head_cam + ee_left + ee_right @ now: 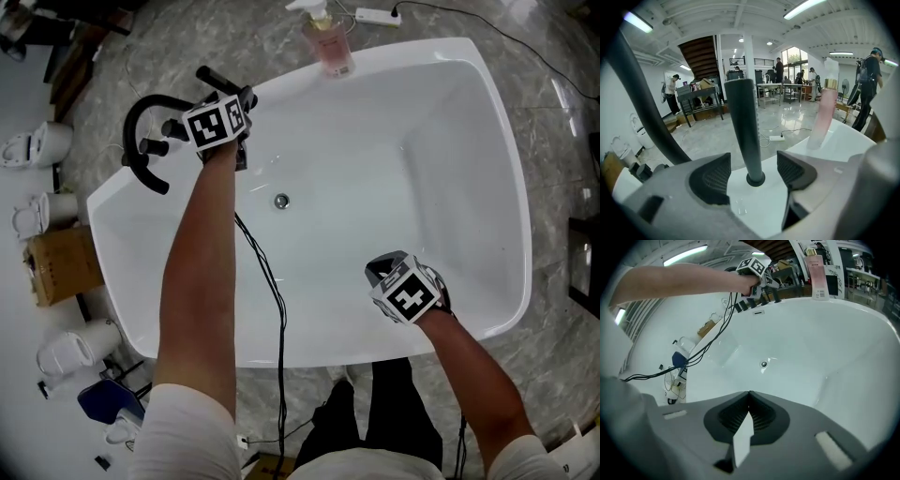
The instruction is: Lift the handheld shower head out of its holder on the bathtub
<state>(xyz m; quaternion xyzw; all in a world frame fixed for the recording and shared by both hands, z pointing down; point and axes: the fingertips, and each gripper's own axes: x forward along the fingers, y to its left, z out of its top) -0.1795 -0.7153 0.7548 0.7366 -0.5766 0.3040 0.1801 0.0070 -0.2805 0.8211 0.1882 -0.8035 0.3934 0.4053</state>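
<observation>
The dark handheld shower head [744, 126] stands upright in its round holder [755, 179] on the white bathtub's rim [112, 211]. In the head view it shows as a black stick [215, 80] at the tub's far left corner. My left gripper [753, 174] is open, with a jaw on each side of the handle's base and a gap to each pad. From above, the left gripper [227, 101] sits right at the handset. My right gripper [382, 269] hangs inside the tub near its front wall, shut with nothing between its pads [749, 404].
A black arched faucet [141, 141] rises left of the handset. A pink pump bottle [330, 47] stands on the far rim, a white power strip [375, 15] behind it. The drain [280, 201] lies in the tub floor. A cardboard box [64, 267] and toilets sit at left. People stand far off.
</observation>
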